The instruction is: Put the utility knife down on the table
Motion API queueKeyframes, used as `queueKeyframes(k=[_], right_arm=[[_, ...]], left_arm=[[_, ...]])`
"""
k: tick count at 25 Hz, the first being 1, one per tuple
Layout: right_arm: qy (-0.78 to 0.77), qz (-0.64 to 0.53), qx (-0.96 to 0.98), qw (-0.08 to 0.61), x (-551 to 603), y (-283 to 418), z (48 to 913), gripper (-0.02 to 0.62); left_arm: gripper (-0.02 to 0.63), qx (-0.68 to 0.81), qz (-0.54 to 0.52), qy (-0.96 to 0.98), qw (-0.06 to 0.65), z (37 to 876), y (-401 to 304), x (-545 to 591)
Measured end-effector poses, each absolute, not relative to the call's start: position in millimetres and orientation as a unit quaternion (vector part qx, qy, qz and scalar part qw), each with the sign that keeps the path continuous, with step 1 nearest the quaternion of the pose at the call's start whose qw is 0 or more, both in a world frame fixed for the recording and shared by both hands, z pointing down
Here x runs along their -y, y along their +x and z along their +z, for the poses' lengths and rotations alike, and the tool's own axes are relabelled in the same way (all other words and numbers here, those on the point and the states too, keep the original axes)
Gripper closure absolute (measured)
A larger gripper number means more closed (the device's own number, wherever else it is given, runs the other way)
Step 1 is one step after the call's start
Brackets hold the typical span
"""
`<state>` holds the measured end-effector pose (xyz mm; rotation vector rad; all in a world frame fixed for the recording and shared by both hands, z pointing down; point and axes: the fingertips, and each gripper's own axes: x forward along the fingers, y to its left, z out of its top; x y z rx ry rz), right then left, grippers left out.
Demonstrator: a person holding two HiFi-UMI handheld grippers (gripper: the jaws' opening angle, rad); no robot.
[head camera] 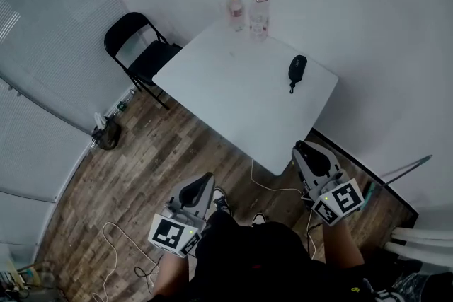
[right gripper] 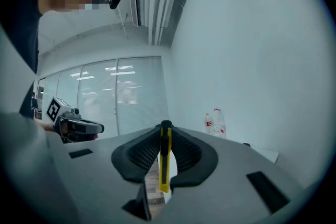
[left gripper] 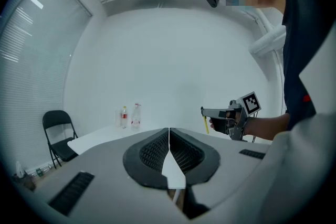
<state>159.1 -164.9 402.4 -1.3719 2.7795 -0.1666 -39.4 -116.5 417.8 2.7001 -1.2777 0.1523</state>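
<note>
Knife [right gripper: 165, 165] hangs long-axis-down from the tips of the right gripper [head camera: 306, 150], which pinches its top end just off the table's [head camera: 233, 92] near corner, bare top at 11 o'clock, while the left gripper [head camera: 205, 182], clenched and empty, sits farther off.

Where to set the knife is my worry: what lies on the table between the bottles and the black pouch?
Nothing: the head view shows bare white table between the bottles and the black pouch.
</note>
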Motion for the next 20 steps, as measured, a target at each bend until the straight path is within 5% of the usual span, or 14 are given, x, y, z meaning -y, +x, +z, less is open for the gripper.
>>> queueKeyframes(k=[20], right_arm=[[-0.549,-0.058,-0.833,-0.024,332.0,91.3,409.0,0.520]], left_arm=[[0.583,0.323,0.046,0.942,0.083,421.4,-119.6,335.0]])
